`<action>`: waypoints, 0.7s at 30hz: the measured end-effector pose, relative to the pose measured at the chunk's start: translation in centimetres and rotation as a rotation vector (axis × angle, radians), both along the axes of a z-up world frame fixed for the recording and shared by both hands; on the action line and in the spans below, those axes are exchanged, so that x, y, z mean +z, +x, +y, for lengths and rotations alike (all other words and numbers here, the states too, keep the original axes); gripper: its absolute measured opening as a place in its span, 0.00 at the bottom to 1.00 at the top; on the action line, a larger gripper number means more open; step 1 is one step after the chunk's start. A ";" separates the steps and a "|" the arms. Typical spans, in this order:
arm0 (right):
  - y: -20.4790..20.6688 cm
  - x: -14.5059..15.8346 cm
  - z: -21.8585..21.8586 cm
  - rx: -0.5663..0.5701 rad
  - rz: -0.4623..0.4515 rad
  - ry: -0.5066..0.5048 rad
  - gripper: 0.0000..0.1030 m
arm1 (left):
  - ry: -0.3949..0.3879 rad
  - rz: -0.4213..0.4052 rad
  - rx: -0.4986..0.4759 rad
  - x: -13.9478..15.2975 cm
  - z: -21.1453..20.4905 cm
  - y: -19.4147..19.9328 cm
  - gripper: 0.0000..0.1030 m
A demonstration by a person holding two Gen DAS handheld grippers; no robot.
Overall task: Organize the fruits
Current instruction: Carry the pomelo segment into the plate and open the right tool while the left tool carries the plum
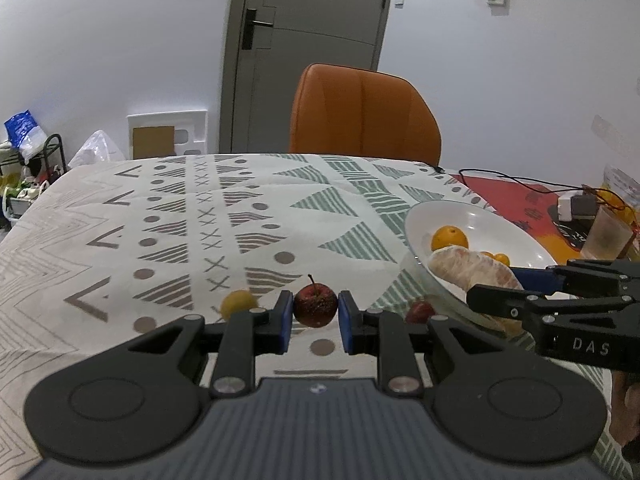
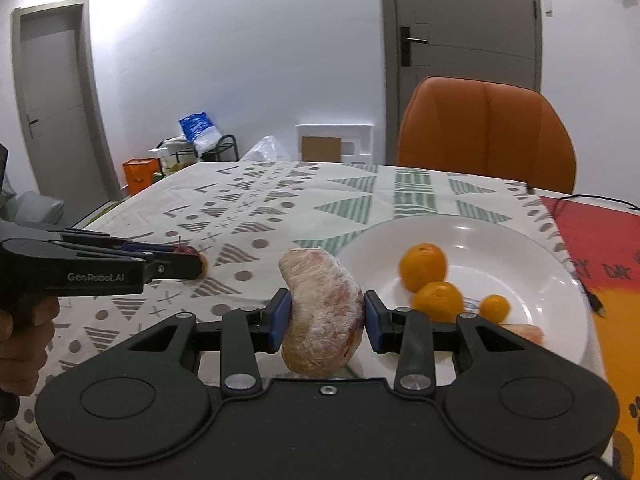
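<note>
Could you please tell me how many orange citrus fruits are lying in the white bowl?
3: the largest farthest back, a second before it, the smallest to their right in the white bowl. Others may be hidden.

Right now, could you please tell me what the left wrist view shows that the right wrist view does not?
Only the left wrist view: a yellow fruit and a second red fruit on the tablecloth, plus a plastic cup.

Only the right wrist view: a second door and an orange box.

Both: the white plate, the small red apple in the left gripper, and the peeled pomelo piece in the right gripper.
</note>
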State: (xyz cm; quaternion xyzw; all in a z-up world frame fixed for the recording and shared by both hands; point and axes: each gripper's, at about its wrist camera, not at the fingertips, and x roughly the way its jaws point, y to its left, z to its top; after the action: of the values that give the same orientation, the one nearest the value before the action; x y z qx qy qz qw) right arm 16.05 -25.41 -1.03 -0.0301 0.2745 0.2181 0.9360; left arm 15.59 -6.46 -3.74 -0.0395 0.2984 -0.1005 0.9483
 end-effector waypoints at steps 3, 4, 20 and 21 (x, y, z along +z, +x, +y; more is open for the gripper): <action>0.0 -0.1 -0.9 -0.020 0.000 0.003 0.36 | 0.006 0.001 -0.009 0.0 -0.6 0.2 0.22; 0.0 -0.1 -1.2 -0.026 0.000 0.005 0.36 | 0.008 0.002 -0.012 0.0 -0.7 0.2 0.22; 0.3 -0.6 -5.3 -0.169 -0.023 0.029 0.60 | 0.042 -0.007 -0.044 0.3 -2.9 1.0 0.22; 0.2 -0.6 -5.5 -0.164 -0.027 0.030 0.62 | 0.045 -0.009 -0.048 0.4 -3.1 1.0 0.22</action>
State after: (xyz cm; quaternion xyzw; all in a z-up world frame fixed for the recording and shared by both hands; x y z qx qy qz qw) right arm 16.27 -30.86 -1.61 0.0034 0.2599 0.1442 0.9548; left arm 16.63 -9.60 -3.33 -0.0107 0.2973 -0.1169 0.9475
